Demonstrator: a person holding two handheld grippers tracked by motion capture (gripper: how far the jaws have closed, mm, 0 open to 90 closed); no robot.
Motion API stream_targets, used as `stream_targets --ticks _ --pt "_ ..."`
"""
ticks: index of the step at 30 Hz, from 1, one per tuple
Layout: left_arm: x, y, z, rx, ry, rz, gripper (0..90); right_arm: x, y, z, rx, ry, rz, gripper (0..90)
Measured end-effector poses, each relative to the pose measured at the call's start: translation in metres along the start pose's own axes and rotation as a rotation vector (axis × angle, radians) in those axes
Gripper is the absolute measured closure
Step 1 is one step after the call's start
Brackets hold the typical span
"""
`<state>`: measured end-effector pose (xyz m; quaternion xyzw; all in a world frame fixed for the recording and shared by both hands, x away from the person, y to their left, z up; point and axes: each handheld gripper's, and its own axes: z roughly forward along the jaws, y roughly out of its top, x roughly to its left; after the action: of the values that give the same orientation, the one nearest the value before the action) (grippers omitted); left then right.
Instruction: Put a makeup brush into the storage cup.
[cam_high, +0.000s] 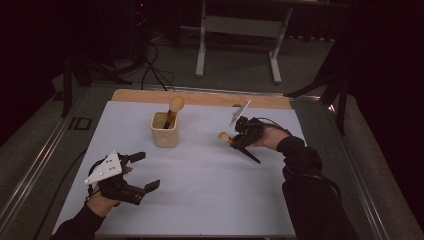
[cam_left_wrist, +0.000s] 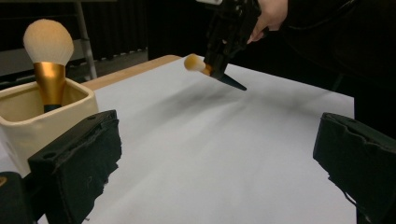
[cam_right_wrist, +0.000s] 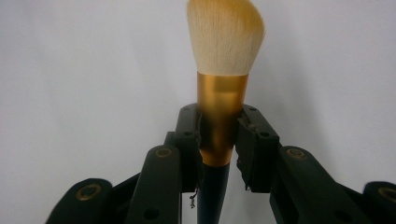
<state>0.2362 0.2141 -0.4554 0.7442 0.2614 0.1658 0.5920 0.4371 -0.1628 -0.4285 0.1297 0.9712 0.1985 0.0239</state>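
A makeup brush (cam_right_wrist: 223, 84) is clamped by its gold collar between the jaws of the right gripper (cam_high: 243, 136), held in the air above the white table (cam_high: 210, 190), bristles pointing left in the high view. The left gripper (cam_high: 142, 171) is held low at the near left, its jaws spread wide around nothing. A second brush (cam_high: 173, 108) is seen standing in a cream cup (cam_high: 164, 131), well apart from both.

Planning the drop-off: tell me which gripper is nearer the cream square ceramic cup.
Left. The left gripper sits open just in front of the cream square ceramic cup, to its left; the right gripper, clamping a gold-ferruled makeup brush, is farther off on its right.
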Motion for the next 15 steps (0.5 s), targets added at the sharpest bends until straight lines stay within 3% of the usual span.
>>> stream_targets --ticks 3,6,15 --pt "0.0 0.0 0.0 -0.001 0.001 0.0 1.5 0.0 0.0 -0.005 -0.051 0.016 0.01 71.5" --pt "0.0 0.0 0.0 -0.002 0.001 -0.002 1.5 0.002 0.002 -0.008 -0.07 0.017 -0.001 71.4" --pt "0.0 0.0 0.0 -0.002 0.0 -0.002 1.5 0.003 0.006 -0.024 -0.134 0.016 0.032 71.4"
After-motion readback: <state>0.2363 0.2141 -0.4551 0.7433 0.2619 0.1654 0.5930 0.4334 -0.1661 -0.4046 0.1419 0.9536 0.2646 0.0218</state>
